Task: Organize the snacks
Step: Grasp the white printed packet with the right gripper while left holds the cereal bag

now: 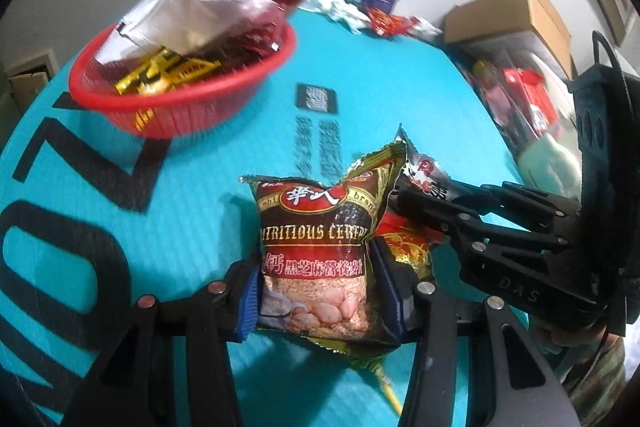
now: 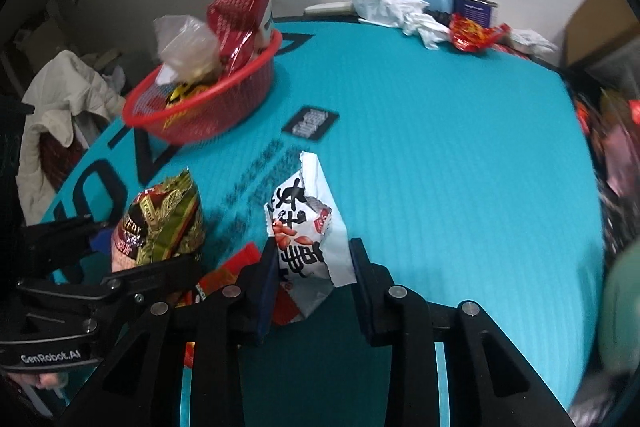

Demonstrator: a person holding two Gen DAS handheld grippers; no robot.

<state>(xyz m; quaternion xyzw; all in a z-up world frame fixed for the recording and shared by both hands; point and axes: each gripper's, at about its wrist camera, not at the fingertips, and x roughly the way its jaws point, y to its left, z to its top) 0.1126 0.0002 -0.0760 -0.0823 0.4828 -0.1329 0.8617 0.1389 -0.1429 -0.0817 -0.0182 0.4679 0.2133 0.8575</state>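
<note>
- Left gripper (image 1: 316, 291) is clamped on the cereal packet (image 1: 320, 243), near edge of the teal worktop (image 2: 440, 167).
- Right gripper (image 2: 314, 267) is pinching the white snack packet (image 2: 308, 227) just beside it.
- Red basket (image 1: 180, 87) with snacks sits far left.

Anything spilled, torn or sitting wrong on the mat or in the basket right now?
Nothing spilled or torn. The red basket is overfilled: a red packet and a clear bag stand above its rim. A loose red wrapper and crumpled white paper lie at the mat's far edge.
</note>
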